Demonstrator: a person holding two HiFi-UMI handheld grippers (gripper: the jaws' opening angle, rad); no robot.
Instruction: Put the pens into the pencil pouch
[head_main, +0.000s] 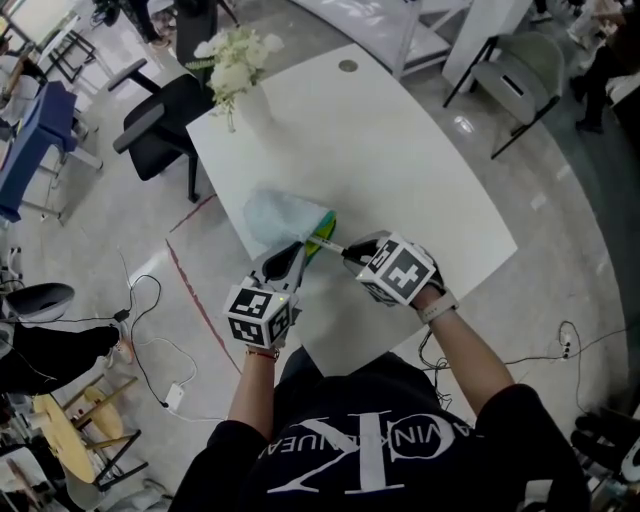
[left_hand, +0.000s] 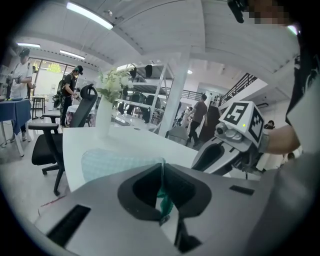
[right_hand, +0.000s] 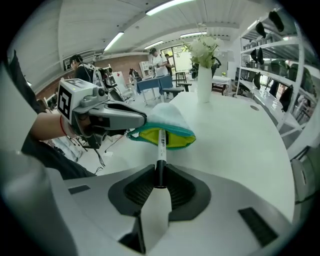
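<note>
Right gripper (right_hand: 160, 176): I read the jaws as closed on the dark end of the pen, narrow gap, pen pointing straight away from the camera. In the head view it sits at the near table edge (head_main: 352, 252).
Left gripper (left_hand: 161, 192): jaws pinched almost fully together on a fold of teal fabric, the rim of the pencil pouch. In the head view it is just left of the right gripper (head_main: 300, 250).
Pen (right_hand: 161, 145): white barrel with dark print, black rear end in the right jaws. The front end reaches the pouch mouth; I cannot tell how far in it goes.
Pencil pouch (right_hand: 165, 125): pale teal outside, yellow-green lining, mouth gaping toward me. The body lies on the table by its near left edge (head_main: 280, 215).
Table (head_main: 400, 170): white top.
Vase of white flowers (head_main: 238, 75): upright at the far left corner of the table, well apart from the pouch.
Office chair (head_main: 160, 125): black, beside that far corner.
Beyond: I see people standing among shelving in the left gripper view.
</note>
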